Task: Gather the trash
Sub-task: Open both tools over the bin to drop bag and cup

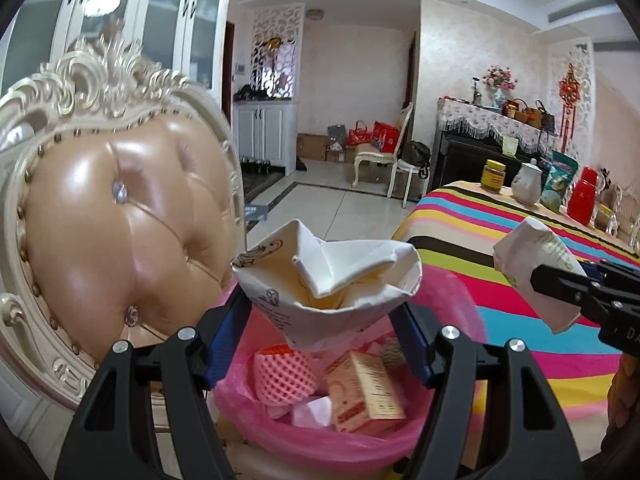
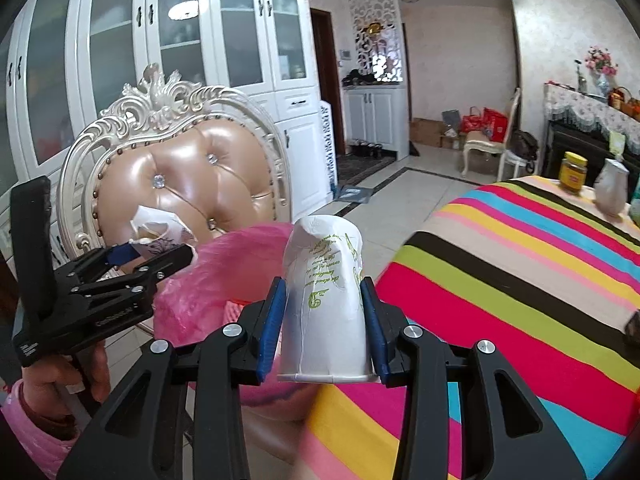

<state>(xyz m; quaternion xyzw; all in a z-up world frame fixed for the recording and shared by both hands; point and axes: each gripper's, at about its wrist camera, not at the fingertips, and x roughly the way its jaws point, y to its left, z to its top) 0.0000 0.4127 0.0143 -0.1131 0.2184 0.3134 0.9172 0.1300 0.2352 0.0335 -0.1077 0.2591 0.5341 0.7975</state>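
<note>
My left gripper [image 1: 320,316] is shut on a crumpled white paper cup with dark print [image 1: 324,276], held right above a trash bin lined with a pink bag [image 1: 320,436]. Inside the bin lie a pink foam fruit net [image 1: 280,376] and a small orange carton [image 1: 364,392]. My right gripper [image 2: 324,308] is shut on a second white paper cup with green print [image 2: 324,300], bottom end pointing away, over the table's edge beside the pink bag [image 2: 224,280]. From the right wrist view the left gripper [image 2: 160,258] shows at left with its cup [image 2: 156,228]. The right gripper [image 1: 560,280] and its cup [image 1: 536,256] show at right in the left wrist view.
An ornate cream chair with a tan padded back [image 1: 112,216] stands close behind the bin. The table with a striped cloth [image 2: 520,280] fills the right, bearing a yellow jar [image 2: 573,172], a white jug [image 2: 610,192] and a red flask [image 1: 582,196]. Tiled floor [image 1: 336,208] lies beyond.
</note>
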